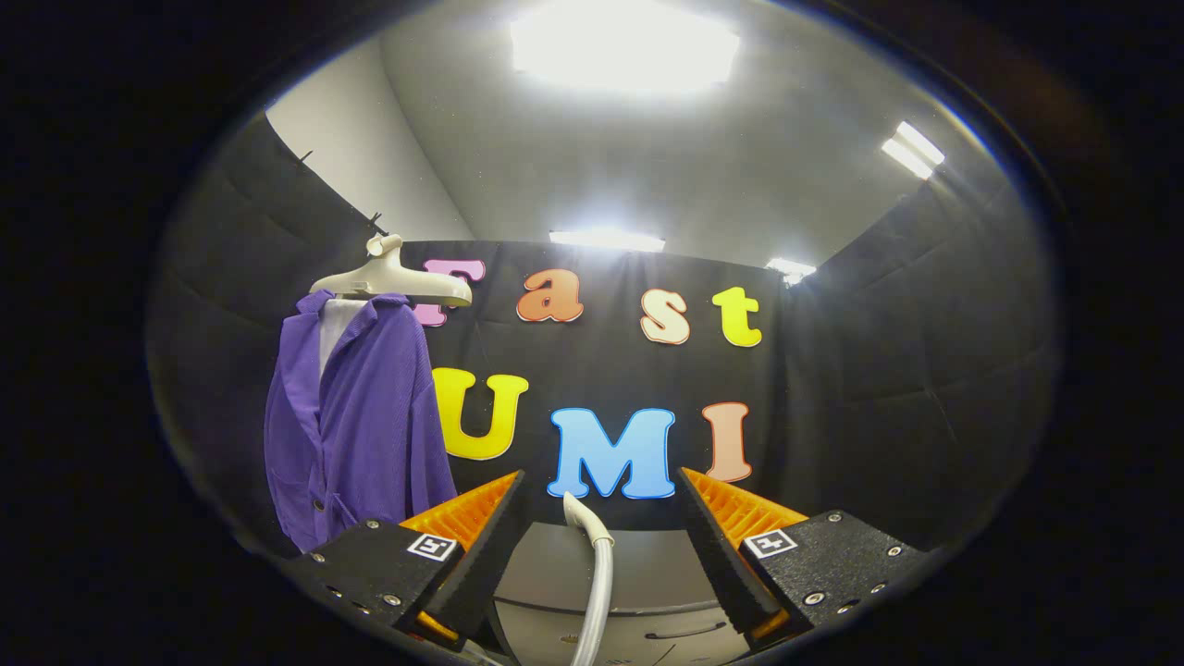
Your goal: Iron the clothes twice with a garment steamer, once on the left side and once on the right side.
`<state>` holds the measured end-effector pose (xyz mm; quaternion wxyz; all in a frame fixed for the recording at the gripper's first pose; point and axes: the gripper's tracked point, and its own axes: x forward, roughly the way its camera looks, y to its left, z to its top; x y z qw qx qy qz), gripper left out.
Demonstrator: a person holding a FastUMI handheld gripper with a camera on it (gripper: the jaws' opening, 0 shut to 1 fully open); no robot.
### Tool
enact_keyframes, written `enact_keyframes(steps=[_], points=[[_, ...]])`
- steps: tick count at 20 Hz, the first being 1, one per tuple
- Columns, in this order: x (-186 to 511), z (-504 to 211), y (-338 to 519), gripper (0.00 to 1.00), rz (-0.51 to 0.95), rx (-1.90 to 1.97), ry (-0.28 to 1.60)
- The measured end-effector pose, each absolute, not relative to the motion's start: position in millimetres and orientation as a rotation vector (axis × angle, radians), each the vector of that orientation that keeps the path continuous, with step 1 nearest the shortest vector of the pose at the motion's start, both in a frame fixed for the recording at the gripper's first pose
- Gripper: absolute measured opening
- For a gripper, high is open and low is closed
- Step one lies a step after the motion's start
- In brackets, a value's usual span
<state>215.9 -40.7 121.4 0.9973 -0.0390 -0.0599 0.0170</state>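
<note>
The gripper holds its fingers spread wide with nothing pinched, likely readied to take hold of the steamer; between them rises the steamer's pale hose, curving up from a light table just ahead, so the tool sits within easy reach; beyond the left finger the purple garment hangs upright from a cream hanger against the black wall, its front exposed for steaming; no pass looks begun.

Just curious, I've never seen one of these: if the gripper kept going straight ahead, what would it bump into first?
Probably the steamer hose, which rises between the open jaws of the gripper. Depth is hard to judge; beyond it hangs the booth wall.
</note>
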Motion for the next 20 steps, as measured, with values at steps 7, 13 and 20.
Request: enact_keyframes(steps=[7, 13, 20], points=[[305, 103, -50, 0.96, 0.069, -0.141, -0.074], [387, 57, -42, 0.96, 0.159, 0.018, 0.143], [466, 5, -33, 0.96, 0.232, 0.068, 0.352]])
